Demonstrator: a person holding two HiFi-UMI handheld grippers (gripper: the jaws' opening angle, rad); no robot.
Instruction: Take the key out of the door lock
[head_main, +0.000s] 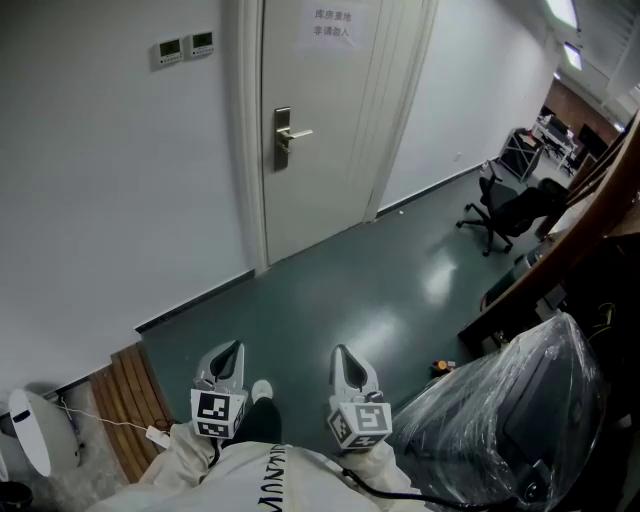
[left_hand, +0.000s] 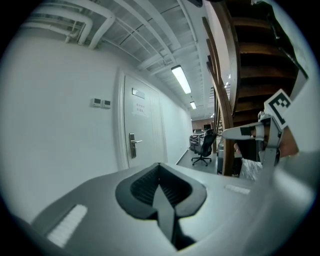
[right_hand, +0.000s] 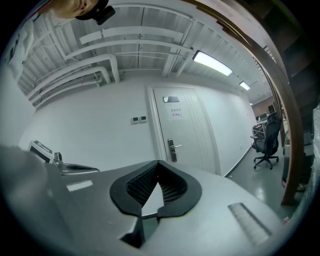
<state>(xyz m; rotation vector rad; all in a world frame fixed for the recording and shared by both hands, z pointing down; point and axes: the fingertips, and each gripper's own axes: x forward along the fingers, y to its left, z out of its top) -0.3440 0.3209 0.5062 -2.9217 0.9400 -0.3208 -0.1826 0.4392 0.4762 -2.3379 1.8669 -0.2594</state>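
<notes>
Both left gripper and right gripper jaws were closed, empty. Any key in the door lock was too small to see; open floor lay before it.

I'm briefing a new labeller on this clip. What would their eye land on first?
The closed white door with its metal lever handle stands at the top middle of the head view, across the dark green floor. Next come the left gripper and right gripper, side by side at the bottom edge, both shut and empty. A plastic-wrapped bulk fills the lower right corner.
</notes>
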